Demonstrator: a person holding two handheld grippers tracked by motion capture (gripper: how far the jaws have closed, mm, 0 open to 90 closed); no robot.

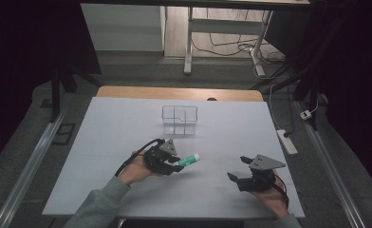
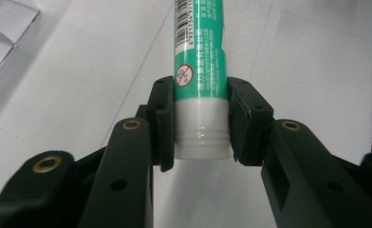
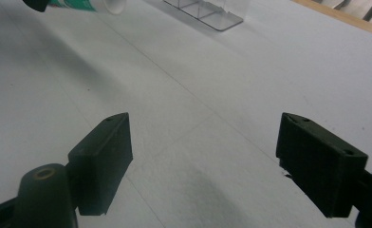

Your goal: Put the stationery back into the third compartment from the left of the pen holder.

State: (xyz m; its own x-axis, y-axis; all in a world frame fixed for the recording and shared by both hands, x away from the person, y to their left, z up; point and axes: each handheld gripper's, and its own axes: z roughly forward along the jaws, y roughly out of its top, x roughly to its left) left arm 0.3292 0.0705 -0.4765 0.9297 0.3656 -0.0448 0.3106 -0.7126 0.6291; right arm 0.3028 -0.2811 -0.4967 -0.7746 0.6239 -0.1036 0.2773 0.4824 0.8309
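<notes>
A green and white tube point(image 1: 189, 160) sticks out to the right of my left gripper point(image 1: 175, 166), which is shut on it just above the table. In the left gripper view the two black pads press the tube point(image 2: 200, 71) near its white end, gripper point(image 2: 200, 126). My right gripper point(image 1: 237, 169) stands open at the front right of the table, its jaws wide apart with nothing between them; in its own view the gripper point(image 3: 203, 161) looks over bare table, with the tube's white end point(image 3: 113, 4) at the top left.
A clear plastic organizer point(image 1: 180, 120) with several compartments stands at the middle of the white table point(image 1: 103, 142); its base point(image 3: 208, 14) shows in the right gripper view. Table legs and cables lie on the floor beyond the far edge.
</notes>
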